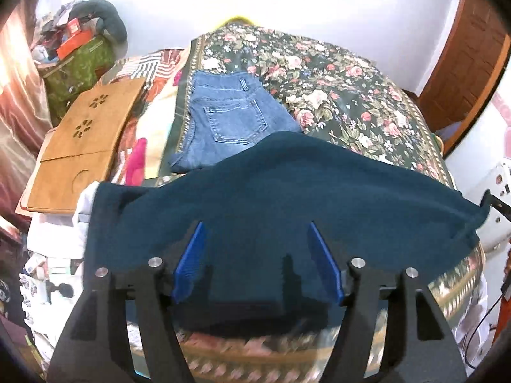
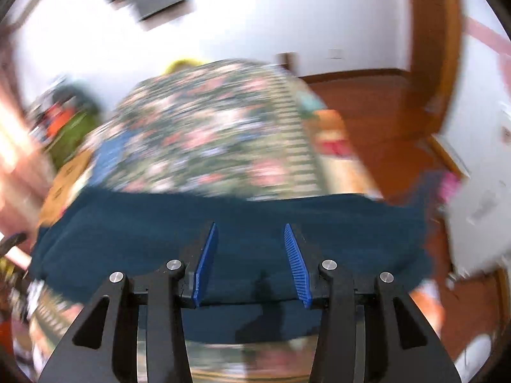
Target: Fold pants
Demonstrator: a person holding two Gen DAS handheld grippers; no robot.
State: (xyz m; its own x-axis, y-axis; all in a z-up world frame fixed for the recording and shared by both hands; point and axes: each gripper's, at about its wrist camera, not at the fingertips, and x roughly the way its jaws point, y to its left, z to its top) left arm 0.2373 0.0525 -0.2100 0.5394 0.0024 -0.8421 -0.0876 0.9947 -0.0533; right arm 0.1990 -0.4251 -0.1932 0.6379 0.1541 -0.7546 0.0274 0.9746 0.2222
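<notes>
Two pairs of pants show: one dark teal pair (image 1: 287,191) across the lower middle, one folded blue denim pair (image 1: 230,121) above it. One floral bedspread (image 1: 335,73) fills the centre, and one wooden board (image 1: 83,146) lies at left.

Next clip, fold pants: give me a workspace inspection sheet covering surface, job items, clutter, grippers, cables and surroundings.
Surface: bed with floral bedspread.
Job's things: dark teal pants spread across the near edge; folded blue jeans lying behind them.
Clutter: wooden lap desk at left; heaped boxes and clothes in the far left corner.
Grippers: left gripper open, blue fingers apart over the teal fabric; right gripper open above the same pants, its view motion-blurred.
Cables: thin black cable at right edge.
Surroundings: white wall, wooden door.
</notes>
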